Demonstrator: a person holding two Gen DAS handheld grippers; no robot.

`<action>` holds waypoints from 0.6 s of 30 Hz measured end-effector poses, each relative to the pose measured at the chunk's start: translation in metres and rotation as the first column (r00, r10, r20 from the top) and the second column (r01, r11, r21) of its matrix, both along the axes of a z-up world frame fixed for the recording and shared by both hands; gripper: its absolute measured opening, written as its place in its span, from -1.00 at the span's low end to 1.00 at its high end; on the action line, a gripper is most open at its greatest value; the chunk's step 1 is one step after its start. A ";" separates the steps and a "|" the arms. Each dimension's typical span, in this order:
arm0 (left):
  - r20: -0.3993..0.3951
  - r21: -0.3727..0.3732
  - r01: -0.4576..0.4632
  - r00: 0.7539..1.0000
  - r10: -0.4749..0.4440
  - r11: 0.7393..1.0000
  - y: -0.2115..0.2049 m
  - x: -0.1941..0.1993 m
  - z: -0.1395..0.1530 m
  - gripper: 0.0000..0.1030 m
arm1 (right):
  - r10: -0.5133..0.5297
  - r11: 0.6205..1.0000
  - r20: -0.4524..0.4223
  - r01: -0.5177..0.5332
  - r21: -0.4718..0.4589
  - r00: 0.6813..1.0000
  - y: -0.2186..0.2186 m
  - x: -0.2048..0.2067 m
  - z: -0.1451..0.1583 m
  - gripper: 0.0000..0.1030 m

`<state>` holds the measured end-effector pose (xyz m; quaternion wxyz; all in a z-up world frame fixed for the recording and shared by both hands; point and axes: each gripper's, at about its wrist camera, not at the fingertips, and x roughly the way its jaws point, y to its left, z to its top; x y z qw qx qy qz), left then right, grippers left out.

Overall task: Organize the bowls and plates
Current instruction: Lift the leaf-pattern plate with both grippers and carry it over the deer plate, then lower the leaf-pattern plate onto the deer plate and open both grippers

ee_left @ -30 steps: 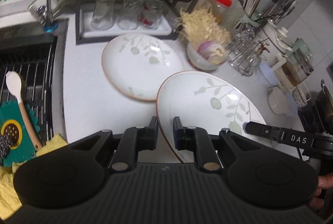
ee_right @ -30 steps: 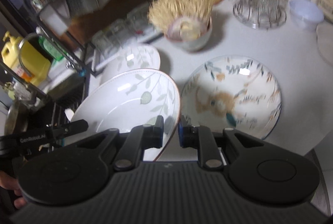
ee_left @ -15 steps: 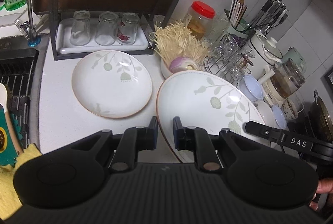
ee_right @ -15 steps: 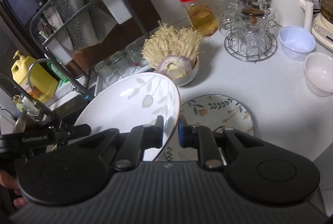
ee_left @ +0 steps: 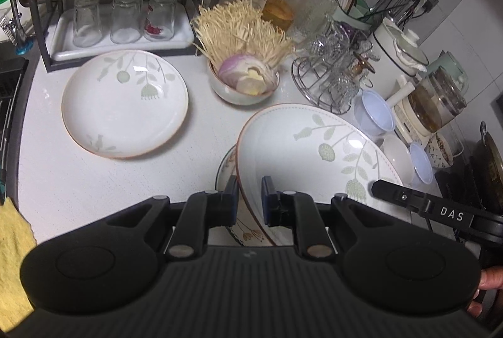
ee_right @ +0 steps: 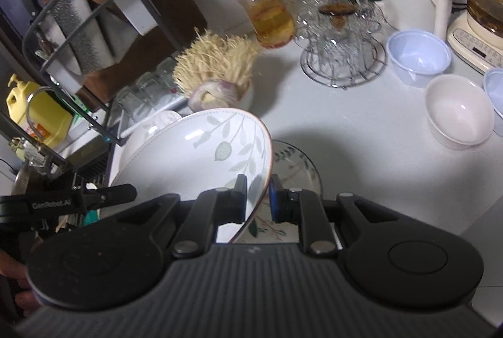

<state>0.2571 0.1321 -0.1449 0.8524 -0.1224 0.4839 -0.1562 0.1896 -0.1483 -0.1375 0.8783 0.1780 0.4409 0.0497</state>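
Carried plate now over patterned plate, two grippers

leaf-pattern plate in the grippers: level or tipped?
Tipped. The leaf plate is pinched at opposite rim edges by the left gripper and right gripper, slanting above the patterned plate on the counter.

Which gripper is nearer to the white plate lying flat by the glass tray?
Left. The left gripper grips the carried plate on the rim facing the flat plate; the right gripper grips the opposite rim, farther away.
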 end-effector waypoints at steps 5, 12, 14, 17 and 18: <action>-0.034 0.015 -0.007 0.999 0.008 1.000 -0.012 0.001 -0.012 -0.67 | 0.019 1.000 -0.043 -0.019 -0.005 0.999 -0.010 0.002 -0.013 -0.66; -0.074 0.044 -0.020 0.997 0.023 0.999 -0.021 0.003 -0.029 -0.67 | 0.050 0.998 -0.076 -0.051 -0.019 0.996 -0.016 0.010 -0.031 -0.66; -0.087 0.046 -0.025 0.996 0.029 0.999 -0.022 0.005 -0.034 -0.67 | 0.058 0.998 -0.075 -0.060 -0.023 0.995 -0.017 0.012 -0.034 -0.66; -0.105 0.060 -0.021 0.994 0.027 0.998 -0.025 0.006 -0.041 -0.67 | 0.066 0.997 -0.079 -0.069 -0.028 0.995 -0.018 0.016 -0.040 -0.66; -0.106 0.065 -0.018 0.994 0.025 0.998 -0.026 0.006 -0.043 -0.67 | 0.067 0.997 -0.079 -0.070 -0.030 0.995 -0.018 0.016 -0.041 -0.66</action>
